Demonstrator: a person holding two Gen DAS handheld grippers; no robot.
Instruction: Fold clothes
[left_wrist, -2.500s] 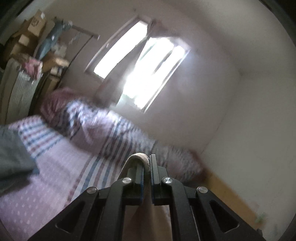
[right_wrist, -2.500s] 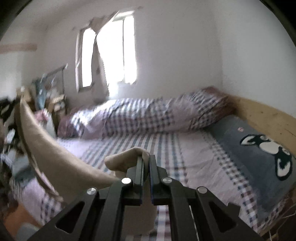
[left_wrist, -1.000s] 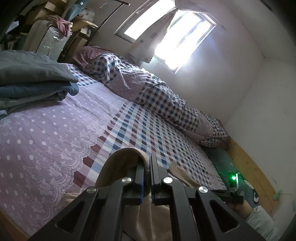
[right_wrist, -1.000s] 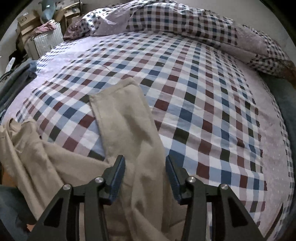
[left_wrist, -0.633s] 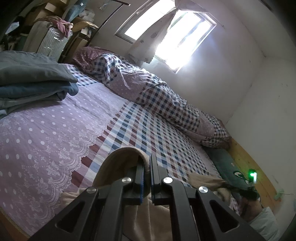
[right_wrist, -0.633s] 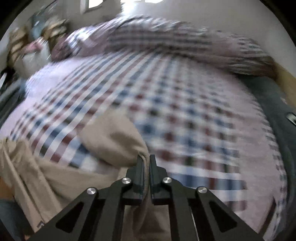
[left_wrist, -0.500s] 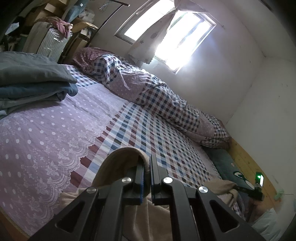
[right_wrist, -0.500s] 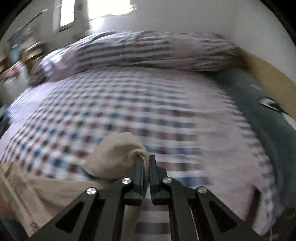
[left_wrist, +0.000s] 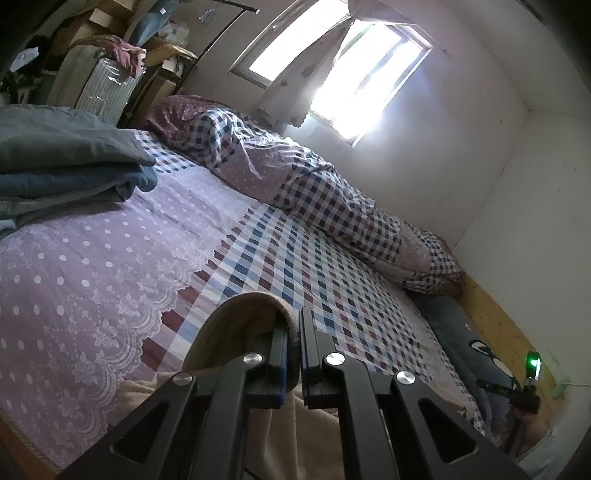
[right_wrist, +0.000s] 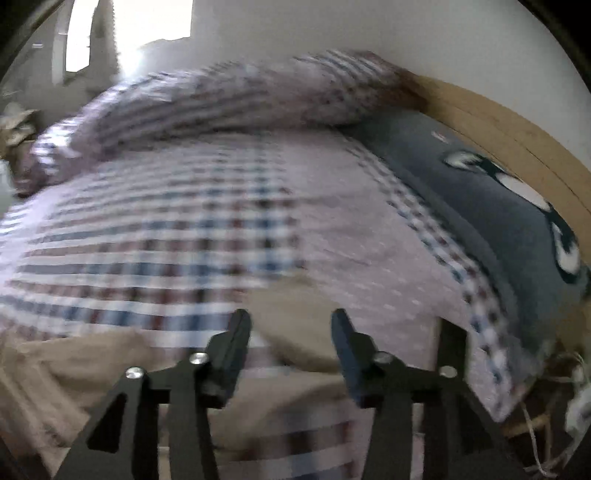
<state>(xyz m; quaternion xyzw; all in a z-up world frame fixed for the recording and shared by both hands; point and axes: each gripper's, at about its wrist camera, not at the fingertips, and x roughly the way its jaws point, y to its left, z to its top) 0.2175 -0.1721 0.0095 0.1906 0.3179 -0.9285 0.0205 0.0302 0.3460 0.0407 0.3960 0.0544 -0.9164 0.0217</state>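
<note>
On the checked bed (left_wrist: 295, 258), beige trousers (right_wrist: 295, 332) lie spread near its front edge; my left hand-held gripper (left_wrist: 291, 343) clenches their folded edge, while my right hand-held gripper (right_wrist: 291, 332) opens, released, above them.

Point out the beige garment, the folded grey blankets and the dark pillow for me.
beige garment (left_wrist: 236, 317): left wrist view, raised fold.
folded grey blankets (left_wrist: 66, 155): left wrist view, top layer.
dark pillow (right_wrist: 480, 192): right wrist view, plain middle.
</note>
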